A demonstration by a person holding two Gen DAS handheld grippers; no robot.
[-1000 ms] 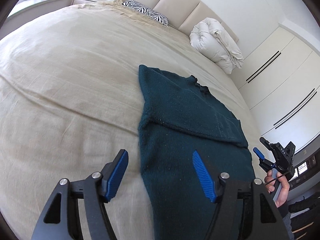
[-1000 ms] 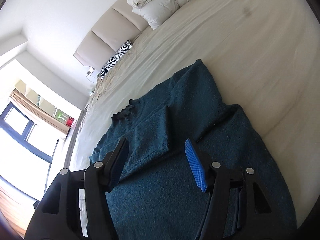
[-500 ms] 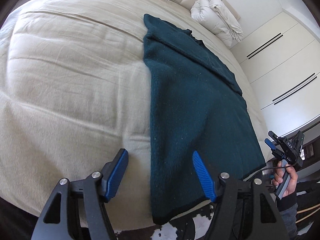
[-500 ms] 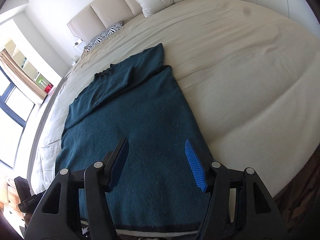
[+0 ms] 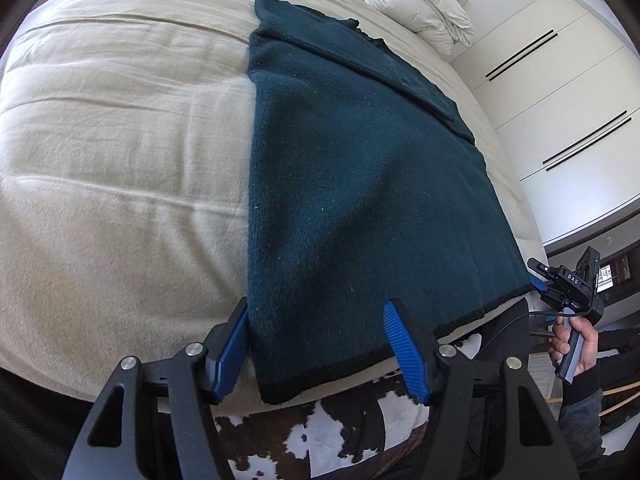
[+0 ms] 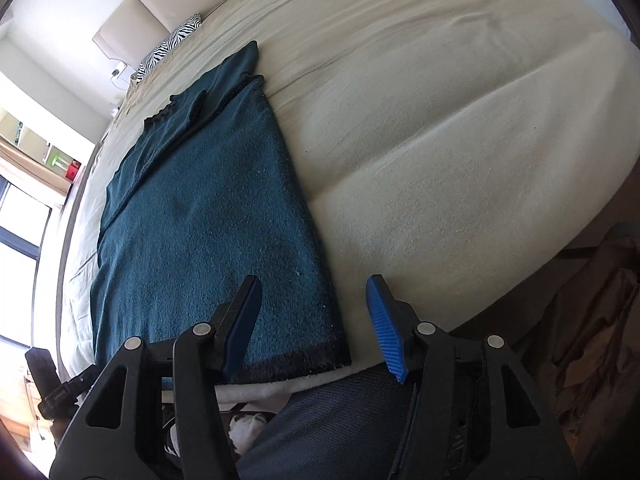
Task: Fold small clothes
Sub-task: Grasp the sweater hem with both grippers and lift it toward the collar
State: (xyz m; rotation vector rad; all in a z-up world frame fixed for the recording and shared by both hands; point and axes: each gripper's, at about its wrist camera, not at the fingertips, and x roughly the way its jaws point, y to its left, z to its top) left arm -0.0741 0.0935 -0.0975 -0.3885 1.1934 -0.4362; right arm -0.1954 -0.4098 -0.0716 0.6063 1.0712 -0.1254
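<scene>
A dark teal knitted sweater lies flat on the beige bed, sleeves folded in over the chest, its black hem at the near bed edge. It also shows in the right wrist view. My left gripper is open, its blue pads straddling the hem's left corner. My right gripper is open, straddling the hem's right corner. The right gripper also shows in the left wrist view, held in a hand beside the hem.
A white duvet bundle and a zebra pillow lie at the headboard. White wardrobe doors stand to the right. A cowhide rug lies below the bed edge. A window is at the left.
Both grippers have pulled back from over the sweater's middle to its hem at the near bed edge. Each now straddles a hem corner, still open.
</scene>
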